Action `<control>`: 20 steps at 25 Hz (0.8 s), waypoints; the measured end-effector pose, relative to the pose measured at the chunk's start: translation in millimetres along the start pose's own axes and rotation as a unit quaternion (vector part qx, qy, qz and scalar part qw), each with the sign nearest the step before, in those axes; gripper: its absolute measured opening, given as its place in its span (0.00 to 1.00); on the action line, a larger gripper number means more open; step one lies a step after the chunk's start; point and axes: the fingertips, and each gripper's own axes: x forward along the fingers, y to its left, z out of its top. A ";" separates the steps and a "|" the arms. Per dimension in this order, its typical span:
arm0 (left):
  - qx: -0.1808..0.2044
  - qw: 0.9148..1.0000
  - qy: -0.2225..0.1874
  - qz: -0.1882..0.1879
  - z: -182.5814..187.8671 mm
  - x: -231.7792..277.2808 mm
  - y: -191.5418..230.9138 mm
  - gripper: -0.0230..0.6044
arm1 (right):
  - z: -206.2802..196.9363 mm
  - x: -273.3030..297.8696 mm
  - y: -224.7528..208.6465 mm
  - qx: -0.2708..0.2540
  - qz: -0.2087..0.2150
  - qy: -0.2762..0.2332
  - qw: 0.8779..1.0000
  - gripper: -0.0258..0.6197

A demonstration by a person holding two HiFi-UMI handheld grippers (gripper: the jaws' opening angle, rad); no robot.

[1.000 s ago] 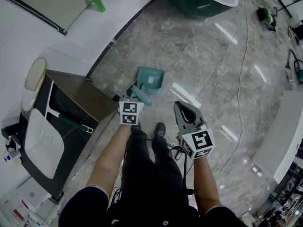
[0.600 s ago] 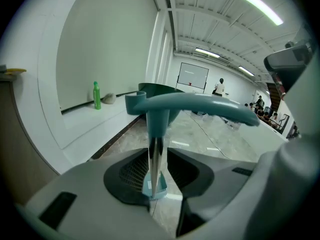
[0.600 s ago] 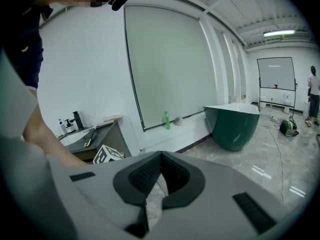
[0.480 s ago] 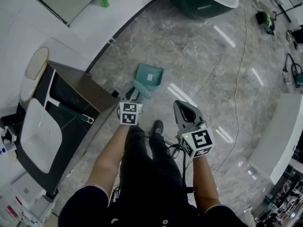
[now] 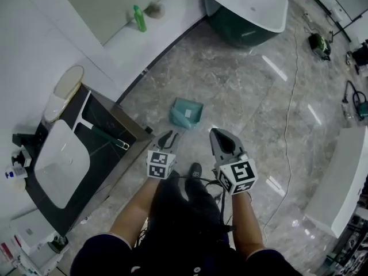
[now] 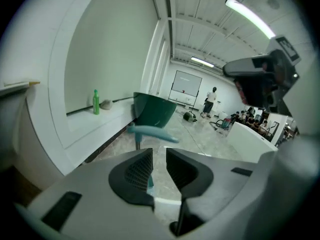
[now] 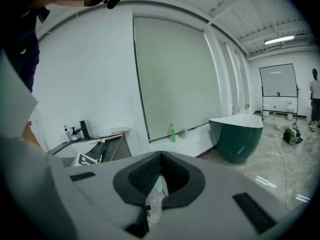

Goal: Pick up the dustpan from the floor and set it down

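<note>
The teal dustpan (image 5: 186, 112) rests on the marble floor in the head view, a white label on its pan. My left gripper (image 5: 170, 134) hangs short of it, jaws open with a clear gap and nothing between the pads. In the left gripper view the teal handle (image 6: 151, 132) stands ahead, beyond the fingertips (image 6: 144, 159), not touching them. My right gripper (image 5: 216, 133) hovers to the right of the dustpan, its tips meeting and holding nothing. A sliver of teal shows through the hollow behind the right jaws in the right gripper view.
A dark vanity with a white sink (image 5: 60, 163) stands at the left. A white ledge with a green bottle (image 5: 138, 18) runs behind, ending at a green bathtub (image 5: 247, 10). A cable (image 5: 294, 96) trails across the floor. A white counter (image 5: 345, 165) sits right. My shoe (image 5: 195, 169) is below the grippers.
The left gripper, earlier at the dustpan's handle, has drawn back and up from it. The right gripper has risen too. The dustpan stays on the floor and looks smaller and farther.
</note>
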 end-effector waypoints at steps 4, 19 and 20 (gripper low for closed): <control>0.005 0.998 -0.045 -0.034 55.7 -51.4 -26.1 0.18 | 28.7 -15.6 14.3 0.007 0.006 -0.029 1.000 0.05; 0.085 0.967 -0.210 -0.119 265.0 -169.8 -83.8 0.06 | 146.7 -51.2 53.5 -0.027 0.025 -0.158 0.987 0.05; 0.086 0.965 -0.216 -0.122 271.8 -174.6 -87.7 0.06 | 150.6 -55.2 54.0 -0.026 0.025 -0.164 0.986 0.05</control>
